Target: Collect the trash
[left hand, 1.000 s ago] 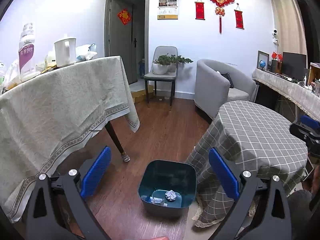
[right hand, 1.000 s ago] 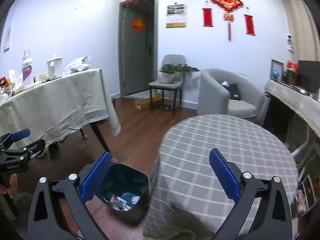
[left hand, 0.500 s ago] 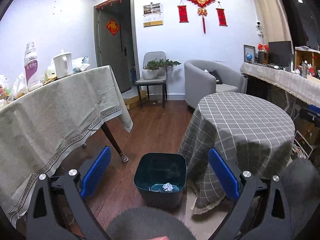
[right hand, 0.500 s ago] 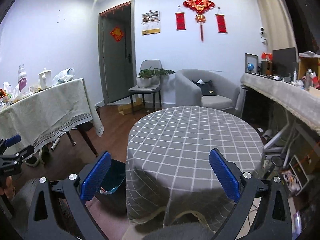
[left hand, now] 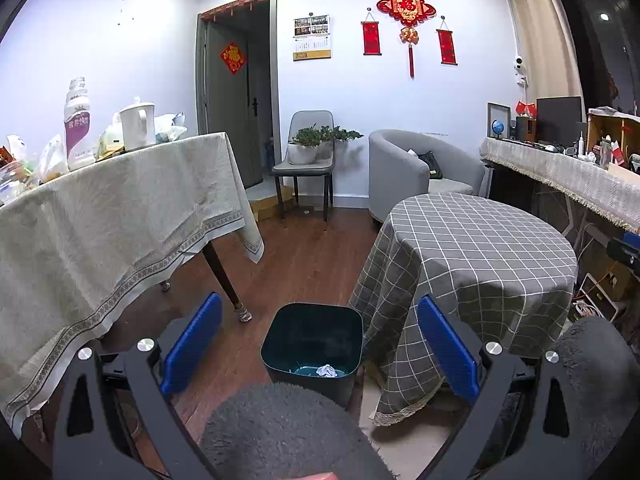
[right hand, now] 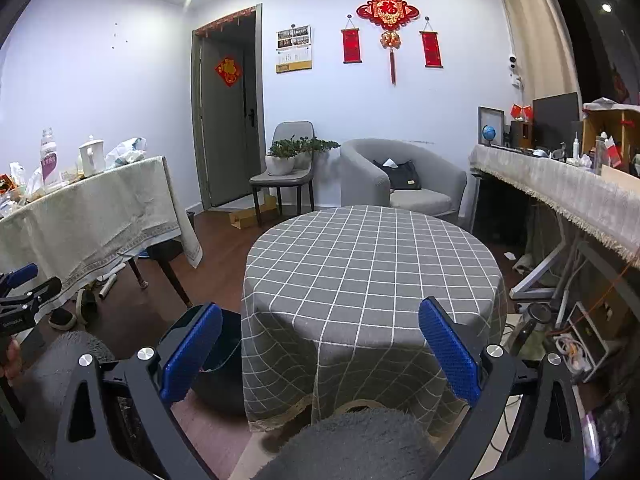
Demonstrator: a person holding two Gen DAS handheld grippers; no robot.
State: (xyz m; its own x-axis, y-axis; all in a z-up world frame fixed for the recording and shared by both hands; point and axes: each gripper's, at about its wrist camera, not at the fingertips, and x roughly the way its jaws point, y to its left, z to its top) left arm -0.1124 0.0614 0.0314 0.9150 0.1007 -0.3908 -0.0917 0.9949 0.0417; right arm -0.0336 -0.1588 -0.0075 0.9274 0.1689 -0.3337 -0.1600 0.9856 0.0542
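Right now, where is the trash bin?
In the left wrist view the trash bin stands on the wood floor at bottom centre, against the left edge of the round checked table, right of the long table's leg.

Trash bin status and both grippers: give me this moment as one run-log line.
left gripper: open, empty | right gripper: open, empty | trash bin: on floor beside checked round table, crumpled paper inside | tabletop: bare

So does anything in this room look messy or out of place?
Nothing looks spilled or broken. The bin stands upright on the floor beside the round table, with crumpled paper inside. The only mess is the cluttered long table and the shoes under it.
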